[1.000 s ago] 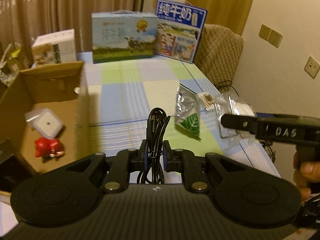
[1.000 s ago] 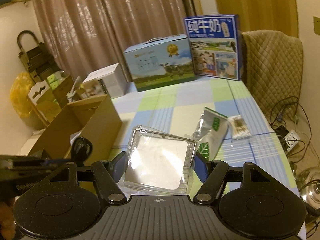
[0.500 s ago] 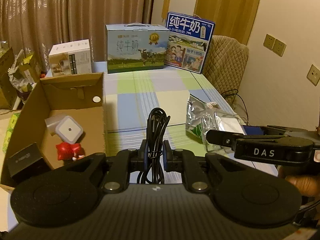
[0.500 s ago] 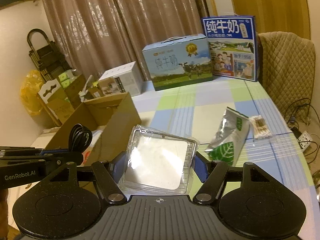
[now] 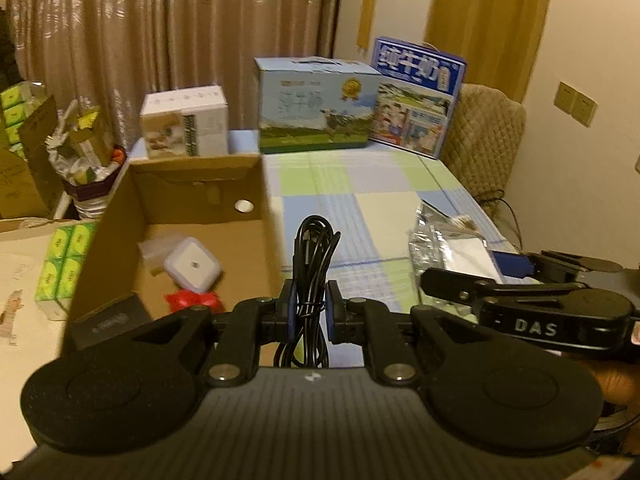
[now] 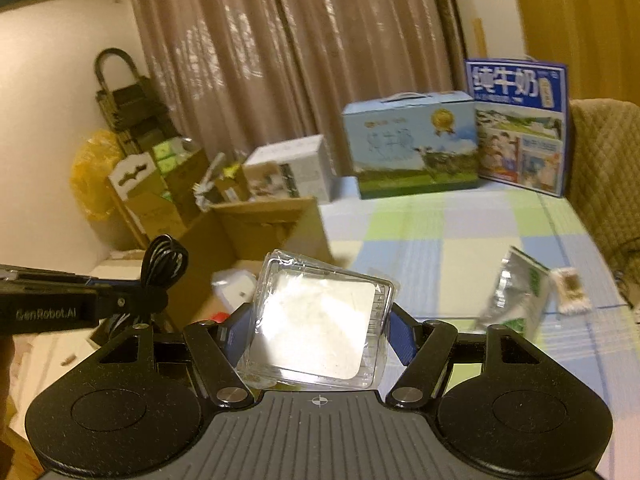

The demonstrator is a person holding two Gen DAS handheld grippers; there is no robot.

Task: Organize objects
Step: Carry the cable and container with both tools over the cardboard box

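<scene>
Left wrist view: left tool (image 5: 310, 312) pinched tight on a coiled black cable bundle (image 5: 312, 276), loop sticking up between the blue pads, hanging near the right wall of the open brown cardboard box (image 5: 200, 184)
Inside the box: white square gadget (image 5: 193, 266), red toy (image 5: 192, 301) just beside it, black flat box (image 5: 110, 320) in the near corner (a bit blurry)
Right wrist view: right tool (image 6: 316, 330) clamped on a clear square plastic case with a white insert (image 6: 320, 320), tilted, held above the near edge of the surface
Surface: checked blue and green tablecloth (image 6: 440, 232)
Loose stuff: silver and green foil pouch (image 6: 516, 292) with a small packet of cotton swabs (image 6: 570, 290) just beside it, well right of the cardboard box
Back edge: light blue milk carton with a cow picture (image 5: 316, 108), dark blue milk carton (image 5: 418, 96) touching it on the right, white box (image 5: 186, 120) off to the left
</scene>
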